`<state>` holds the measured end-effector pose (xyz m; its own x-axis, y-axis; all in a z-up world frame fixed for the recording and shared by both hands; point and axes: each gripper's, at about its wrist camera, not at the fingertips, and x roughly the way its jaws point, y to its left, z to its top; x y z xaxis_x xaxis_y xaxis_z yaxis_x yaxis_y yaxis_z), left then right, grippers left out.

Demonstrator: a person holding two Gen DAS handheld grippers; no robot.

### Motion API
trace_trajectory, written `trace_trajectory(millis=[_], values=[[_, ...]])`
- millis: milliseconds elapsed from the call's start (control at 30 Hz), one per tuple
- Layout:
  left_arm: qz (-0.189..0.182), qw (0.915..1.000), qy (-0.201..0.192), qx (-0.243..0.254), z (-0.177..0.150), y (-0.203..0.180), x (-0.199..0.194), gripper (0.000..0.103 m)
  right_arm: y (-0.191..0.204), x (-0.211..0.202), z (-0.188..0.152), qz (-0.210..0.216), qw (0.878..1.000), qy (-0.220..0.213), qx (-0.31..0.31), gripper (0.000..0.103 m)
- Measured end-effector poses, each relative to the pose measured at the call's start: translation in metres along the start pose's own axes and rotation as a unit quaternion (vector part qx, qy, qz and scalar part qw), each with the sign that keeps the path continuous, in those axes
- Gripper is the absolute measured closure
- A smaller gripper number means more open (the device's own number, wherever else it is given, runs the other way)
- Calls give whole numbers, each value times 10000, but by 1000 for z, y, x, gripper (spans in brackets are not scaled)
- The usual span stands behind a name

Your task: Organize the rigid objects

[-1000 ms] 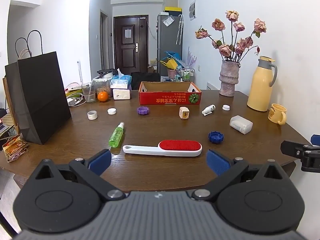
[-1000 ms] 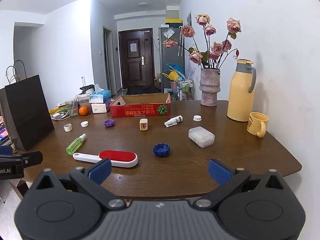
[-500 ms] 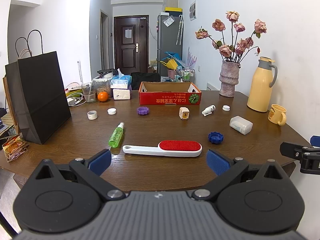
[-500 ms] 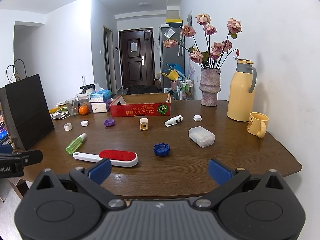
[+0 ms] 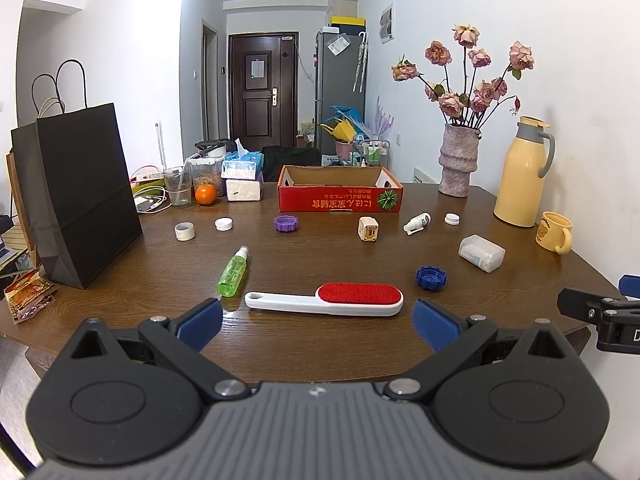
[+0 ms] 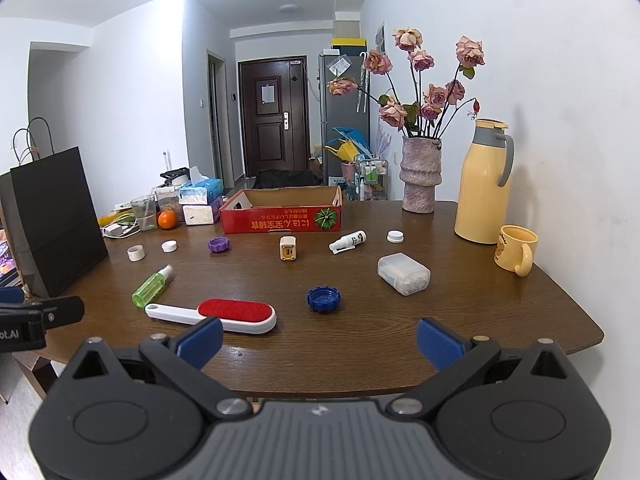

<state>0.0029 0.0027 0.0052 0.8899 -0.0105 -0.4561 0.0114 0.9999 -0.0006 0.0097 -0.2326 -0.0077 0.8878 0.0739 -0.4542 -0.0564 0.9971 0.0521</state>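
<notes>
A red and white lint brush [image 5: 326, 301] lies near the table's front edge, just beyond my open, empty left gripper [image 5: 318, 326]. A green spray bottle [image 5: 233, 271], a blue cap [image 5: 431, 278], a clear plastic box [image 5: 481, 253], a purple cap [image 5: 286, 223], a small cream cube [image 5: 368, 229] and a white spray bottle [image 5: 417, 223] are scattered on the table. A red cardboard box [image 5: 340, 194] stands open at the back. My right gripper [image 6: 318, 342] is open and empty over the front edge, with the brush [image 6: 216, 315] and blue cap [image 6: 323, 299] ahead.
A black paper bag [image 5: 76, 204] stands at the left. A vase of roses [image 5: 458, 164], a yellow thermos [image 5: 522, 174] and a yellow mug [image 5: 554, 232] stand at the right. A glass, an orange [image 5: 206, 194] and tissue packs are at the back left. White caps [image 5: 184, 231] lie nearby.
Both grippers have drifted very slightly; the objects on the table have not moved.
</notes>
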Motion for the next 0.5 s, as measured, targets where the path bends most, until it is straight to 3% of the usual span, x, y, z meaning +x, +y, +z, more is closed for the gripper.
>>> trace_trajectory(millis=[500], values=[[-2, 10000, -5, -4, 0, 0, 0, 0, 1, 1, 1, -6, 10000, 8, -3, 0]])
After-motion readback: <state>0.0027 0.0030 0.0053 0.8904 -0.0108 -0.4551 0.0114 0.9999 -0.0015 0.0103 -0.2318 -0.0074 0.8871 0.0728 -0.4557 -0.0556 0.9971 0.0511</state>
